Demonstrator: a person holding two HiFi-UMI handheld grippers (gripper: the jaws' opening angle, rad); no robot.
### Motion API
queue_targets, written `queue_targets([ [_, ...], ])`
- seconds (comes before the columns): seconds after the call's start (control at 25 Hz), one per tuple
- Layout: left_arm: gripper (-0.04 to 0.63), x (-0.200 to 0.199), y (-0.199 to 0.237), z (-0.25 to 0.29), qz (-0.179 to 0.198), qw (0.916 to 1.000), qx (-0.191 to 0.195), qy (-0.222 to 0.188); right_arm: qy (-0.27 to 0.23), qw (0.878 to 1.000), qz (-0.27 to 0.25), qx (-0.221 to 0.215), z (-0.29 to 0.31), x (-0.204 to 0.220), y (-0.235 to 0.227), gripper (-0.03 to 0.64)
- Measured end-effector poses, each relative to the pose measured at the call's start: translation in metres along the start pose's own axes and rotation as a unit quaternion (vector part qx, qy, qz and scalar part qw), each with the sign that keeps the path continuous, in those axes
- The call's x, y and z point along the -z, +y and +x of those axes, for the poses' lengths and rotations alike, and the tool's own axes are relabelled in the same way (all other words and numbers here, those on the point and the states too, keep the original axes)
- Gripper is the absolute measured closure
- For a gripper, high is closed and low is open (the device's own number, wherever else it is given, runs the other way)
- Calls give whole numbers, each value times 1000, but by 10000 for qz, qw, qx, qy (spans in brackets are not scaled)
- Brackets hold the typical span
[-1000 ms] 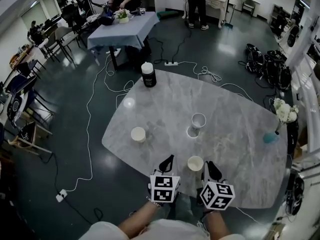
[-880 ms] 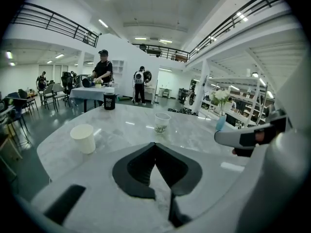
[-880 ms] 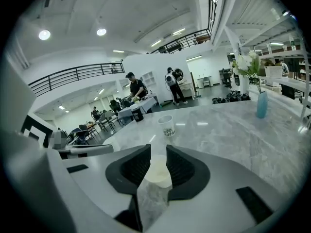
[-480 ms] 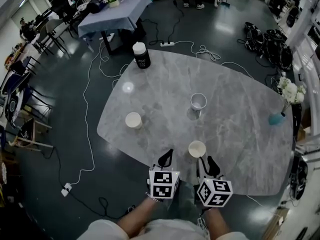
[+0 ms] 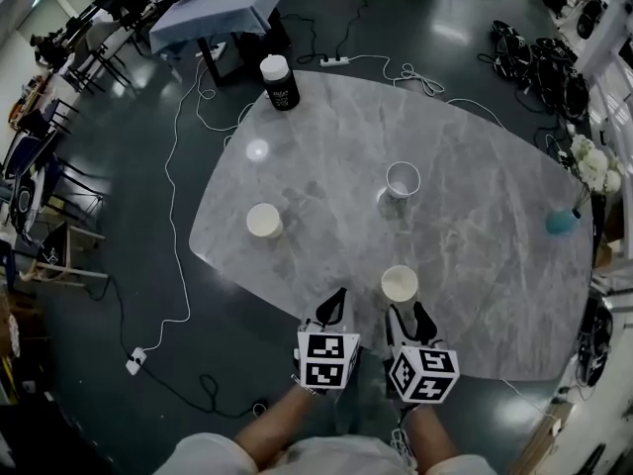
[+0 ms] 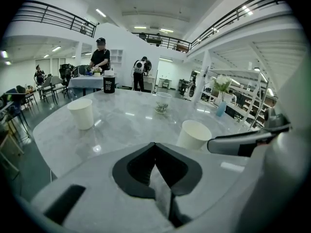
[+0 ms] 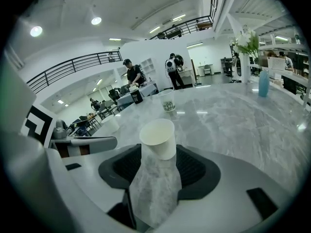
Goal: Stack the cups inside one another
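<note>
Right gripper (image 7: 156,169): jaws wide apart, have just been opening, clamped on nothing. The near paper cup (image 7: 158,137) stands upright on the table (image 5: 475,265), centred on the gap at its mouth. The pads aren't touching it. Head view puts it just ahead of the tips, close to the table's near edge.

Left gripper (image 6: 154,147): jaws together, tips meeting, nothing in them. It sits just beside the right one, with the near cup off to its right.

Second paper cup (image 5: 264,220): upright, further left, well apart from both grippers.

Clear cup (image 5: 403,179): upright mid-table, beyond the near cup.

Black canister (image 5: 280,82) is at the far edge and the vase (image 5: 562,221) at the right edge.
</note>
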State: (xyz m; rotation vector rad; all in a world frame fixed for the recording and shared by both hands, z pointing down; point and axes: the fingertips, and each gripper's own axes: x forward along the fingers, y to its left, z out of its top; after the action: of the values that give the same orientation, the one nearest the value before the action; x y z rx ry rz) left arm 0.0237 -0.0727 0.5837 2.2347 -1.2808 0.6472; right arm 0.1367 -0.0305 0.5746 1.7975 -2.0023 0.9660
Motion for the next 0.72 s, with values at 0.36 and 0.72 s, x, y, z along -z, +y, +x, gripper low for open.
queue_targets([
  [0.36,600,11,4,11,-93,9999,13,87,141,9994,-301,59,20,8,-1,408],
  [0.72,600,21,16,25,-257,9995,-52,168,239,9987,-454,53,42,12,0,397],
])
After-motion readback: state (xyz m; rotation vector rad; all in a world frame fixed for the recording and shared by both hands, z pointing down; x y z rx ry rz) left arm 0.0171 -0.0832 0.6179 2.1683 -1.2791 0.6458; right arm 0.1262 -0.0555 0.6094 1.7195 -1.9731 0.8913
